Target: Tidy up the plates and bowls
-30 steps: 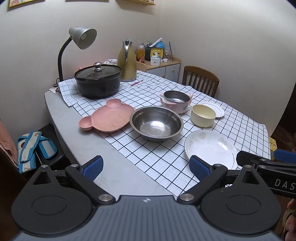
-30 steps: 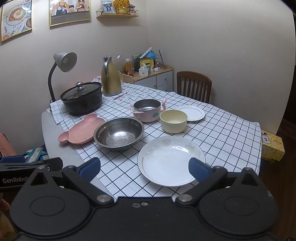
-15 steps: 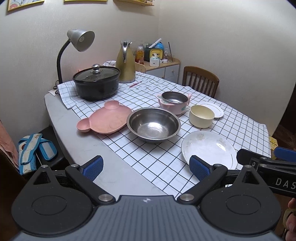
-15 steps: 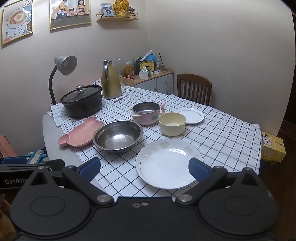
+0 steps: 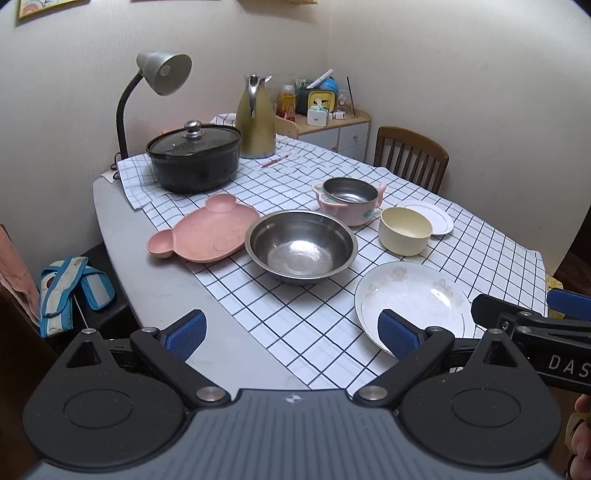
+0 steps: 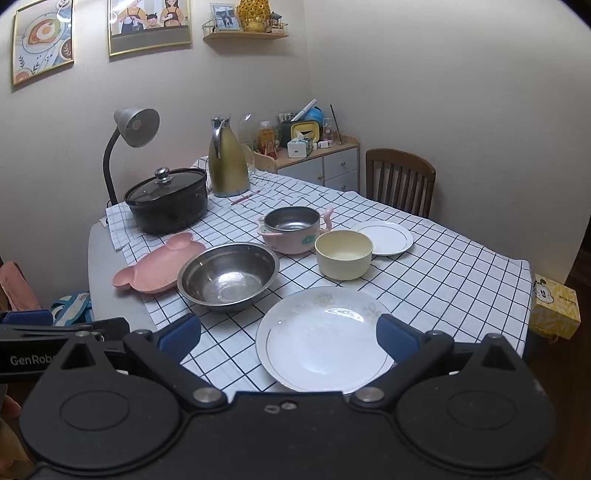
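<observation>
Stainless steel catches the light at the centre of the table, where a wide round metal mixing bowl (image 5: 301, 243) sits ahead of the left gripper (image 5: 291, 332), whose blue-padded fingers (image 5: 184, 334) stand wide apart and hold nothing. Beyond its right finger lies a large white china plate with a faint floral rim (image 5: 410, 299); ahead to the left rests a pink bear-shaped plastic plate (image 5: 207, 230), just beside the steel bowl.

Farther ahead stand a pink two-handled bowl with a steel liner (image 5: 349, 201), a cream round bowl (image 5: 404, 230) and, behind it, a small white plate with a thin dark rim line (image 5: 434, 218).

The right gripper (image 6: 290, 334), likewise spread wide and empty, hovers over the near edge of the large white plate, which fills the gap between its pads. Only this view takes in the framed pictures (image 6: 149, 24) and a small wall shelf (image 6: 245, 33) above, and a yellow cartoon-printed tissue box (image 6: 556, 308) off the table's right end. Only the left view shows blue-and-white straps (image 5: 62, 291) lying low to the left.

White cloth with a black grid (image 6: 443, 277) covers most of the grey tabletop (image 5: 162, 288). At the back sit a black lidded pot (image 6: 166, 201), a grey gooseneck lamp (image 6: 131, 134) and a gold jug (image 6: 227, 162); a wooden chair (image 6: 400, 181) and a cluttered cabinet (image 6: 332, 166) stand against the cream walls.
</observation>
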`<state>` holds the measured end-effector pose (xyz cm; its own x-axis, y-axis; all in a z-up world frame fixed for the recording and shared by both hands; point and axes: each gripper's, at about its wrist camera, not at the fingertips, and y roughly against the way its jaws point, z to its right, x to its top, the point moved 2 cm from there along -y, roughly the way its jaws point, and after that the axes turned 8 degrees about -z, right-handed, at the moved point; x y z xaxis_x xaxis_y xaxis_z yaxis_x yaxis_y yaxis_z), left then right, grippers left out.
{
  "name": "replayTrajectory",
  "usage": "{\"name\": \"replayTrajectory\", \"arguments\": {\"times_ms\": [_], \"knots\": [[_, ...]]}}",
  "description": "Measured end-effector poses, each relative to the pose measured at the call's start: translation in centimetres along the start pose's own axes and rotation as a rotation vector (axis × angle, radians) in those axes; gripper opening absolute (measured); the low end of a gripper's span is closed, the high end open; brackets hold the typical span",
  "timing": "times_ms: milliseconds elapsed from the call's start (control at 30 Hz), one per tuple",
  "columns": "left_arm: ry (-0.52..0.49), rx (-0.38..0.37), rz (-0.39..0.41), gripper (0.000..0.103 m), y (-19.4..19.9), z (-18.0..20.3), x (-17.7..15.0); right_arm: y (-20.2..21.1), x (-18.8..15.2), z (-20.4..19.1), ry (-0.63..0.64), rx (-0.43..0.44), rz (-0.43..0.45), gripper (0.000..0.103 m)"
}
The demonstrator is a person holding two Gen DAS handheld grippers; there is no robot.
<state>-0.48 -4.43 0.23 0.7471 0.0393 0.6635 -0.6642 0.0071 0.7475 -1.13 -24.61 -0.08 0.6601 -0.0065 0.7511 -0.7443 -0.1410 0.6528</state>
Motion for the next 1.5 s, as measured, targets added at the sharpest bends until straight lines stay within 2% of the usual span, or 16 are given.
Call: {"name": "replayTrajectory", "arguments": {"times_ms": [333,633,867,1033,1233,1267,1367,1500], "knots": [[0.044,0.024,-0.058,0.1,-4.0,1.8,1.1,-3.3,0.9,2.5,0.016,0.015,-0.061,0.102],[0.044,-0.043,-0.165,0.1,-10.8,4.3,2.5,-8.9,2.6,7.4,0.065,-0.035,-0.109,0.102],[0.049,-0.029,-0.238,0.1,-17.1,5.9,3.4,-15.8,2.9,12.0,0.068,-0.056,-0.262,0.096],[0.06,-0.033,-0.297,0.099,-20.6,6.7,3.2,-20.5,2.6,14.1,0.013,-0.008,-0.404,0.083],[0.072,-0.042,-0.346,0.099,-22.7,7.2,3.0,-22.9,2.0,15.1,-0.006,0.051,-0.487,0.074],[0.076,-0.047,-0.351,0.098,-22.9,7.2,3.0,-23.2,2.1,15.1,-0.002,0.061,-0.492,0.073],[0.112,-0.079,-0.385,0.085,-23.7,7.0,3.3,-23.6,2.3,15.3,-0.008,0.089,-0.498,0.071],[0.136,-0.099,-0.424,0.061,-24.7,6.9,3.4,-24.4,2.4,15.6,-0.035,0.118,-0.528,0.057]]}}
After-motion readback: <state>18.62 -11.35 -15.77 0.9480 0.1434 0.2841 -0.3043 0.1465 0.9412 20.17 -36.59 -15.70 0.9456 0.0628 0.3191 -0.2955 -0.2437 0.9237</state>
